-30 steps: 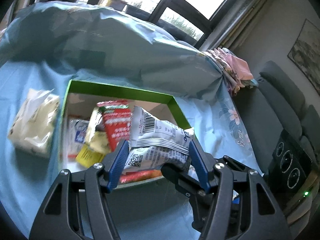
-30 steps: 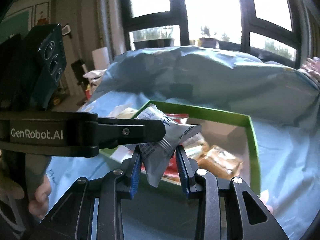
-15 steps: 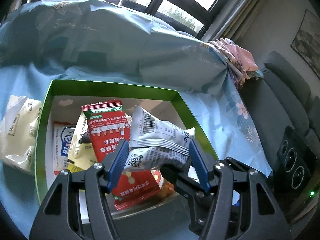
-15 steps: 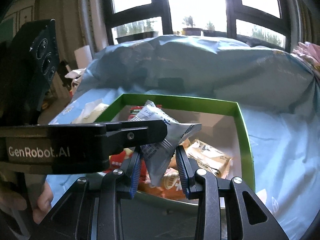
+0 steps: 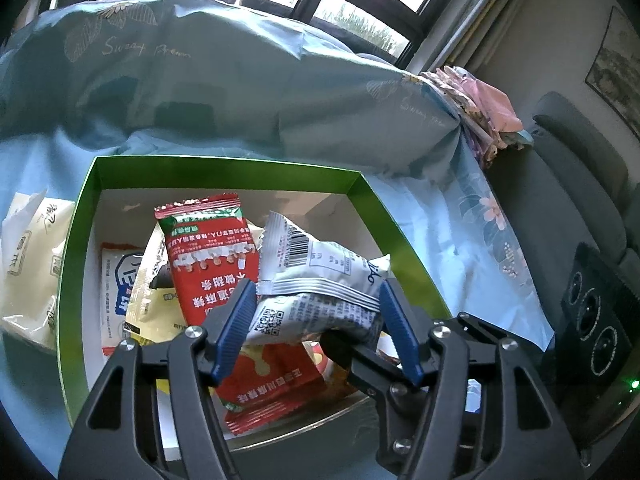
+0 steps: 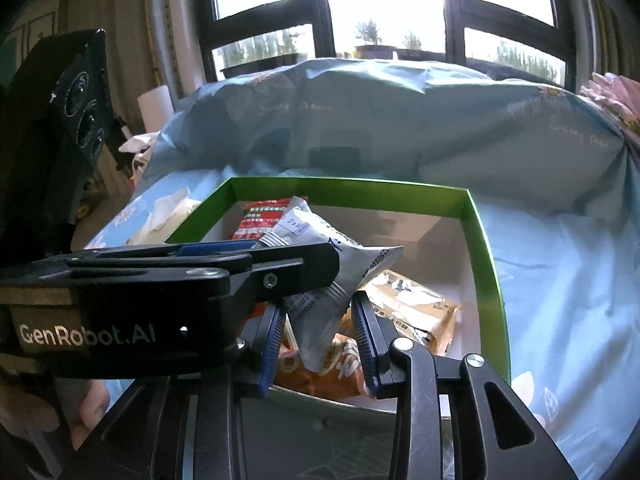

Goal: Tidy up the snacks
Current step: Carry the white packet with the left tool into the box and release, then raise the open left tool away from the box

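A white-and-grey snack packet (image 5: 320, 276) (image 6: 316, 320) hangs over the green box (image 5: 224, 168) (image 6: 344, 188), gripped from two sides. My left gripper (image 5: 316, 286) is shut on its width, blue pads against both ends. My right gripper (image 6: 318, 304) is shut on its lower corner; the left gripper's black body (image 6: 168, 292) crosses in front in the right wrist view. Inside the box lie a red packet (image 5: 208, 256), a white-and-blue one (image 5: 116, 292), a yellow one (image 5: 160, 312), a brown one (image 6: 408, 308) and an orange one (image 6: 320, 372).
A cream pack (image 5: 28, 264) lies on the blue sheet (image 5: 440, 232) left of the box. A bundled blue quilt (image 5: 224, 80) rises behind it. A grey sofa (image 5: 568, 184) and pink cloth (image 5: 480, 100) stand to the right. A person's hand (image 6: 40, 412) holds the left gripper.
Both grippers have carried the packet forward and down over the box. The box now fills the middle of both views, and the cream pack has slid to the left edge.
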The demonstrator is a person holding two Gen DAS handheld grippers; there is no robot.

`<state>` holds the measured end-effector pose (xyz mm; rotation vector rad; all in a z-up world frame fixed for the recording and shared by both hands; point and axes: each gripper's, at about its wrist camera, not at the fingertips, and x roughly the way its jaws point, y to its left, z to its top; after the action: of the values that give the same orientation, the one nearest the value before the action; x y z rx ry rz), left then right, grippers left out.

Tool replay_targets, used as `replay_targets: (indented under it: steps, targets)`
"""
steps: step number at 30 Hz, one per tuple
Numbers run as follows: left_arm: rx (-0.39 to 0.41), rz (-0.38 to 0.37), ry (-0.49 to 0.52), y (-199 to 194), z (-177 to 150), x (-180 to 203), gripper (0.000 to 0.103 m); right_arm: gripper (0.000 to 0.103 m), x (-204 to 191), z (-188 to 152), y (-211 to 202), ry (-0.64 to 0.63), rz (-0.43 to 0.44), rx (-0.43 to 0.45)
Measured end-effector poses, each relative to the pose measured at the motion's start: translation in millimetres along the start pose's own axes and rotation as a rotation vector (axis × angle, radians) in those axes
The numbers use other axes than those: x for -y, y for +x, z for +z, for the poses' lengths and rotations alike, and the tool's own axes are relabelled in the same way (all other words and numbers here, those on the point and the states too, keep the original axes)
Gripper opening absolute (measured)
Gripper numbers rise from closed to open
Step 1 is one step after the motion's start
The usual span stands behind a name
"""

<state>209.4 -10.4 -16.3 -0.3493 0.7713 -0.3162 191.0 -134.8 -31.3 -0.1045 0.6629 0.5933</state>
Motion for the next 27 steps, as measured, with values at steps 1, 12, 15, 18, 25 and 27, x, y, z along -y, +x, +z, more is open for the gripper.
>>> replay_targets:
  steps: [1, 12, 15, 18, 25, 27]
  targets:
    - [0.000, 0.002, 0.001, 0, 0, 0, 0.065, 0.036, 0, 0, 0, 0.002, 0.000, -0.003]
    - [0.015, 0.088, -0.007, -5, -1, -4, 0.089, 0.046, -1, 0, -2, 0.007, -0.047, -0.037]
    - [0.037, 0.117, -0.011, -19, 2, -5, 0.095, 0.059, 0, 1, -12, 0.015, -0.069, -0.025]
    - [0.054, 0.154, 0.000, -33, 2, -1, 0.102, 0.061, 3, 1, -25, 0.039, -0.087, -0.018]
    - [0.109, 0.233, 0.042, -73, -3, 13, 0.103, 0.071, 5, -2, -51, 0.112, -0.076, -0.003]
    - [0.128, 0.256, 0.042, -84, -5, 16, 0.103, 0.075, 3, -3, -58, 0.115, -0.083, 0.003]
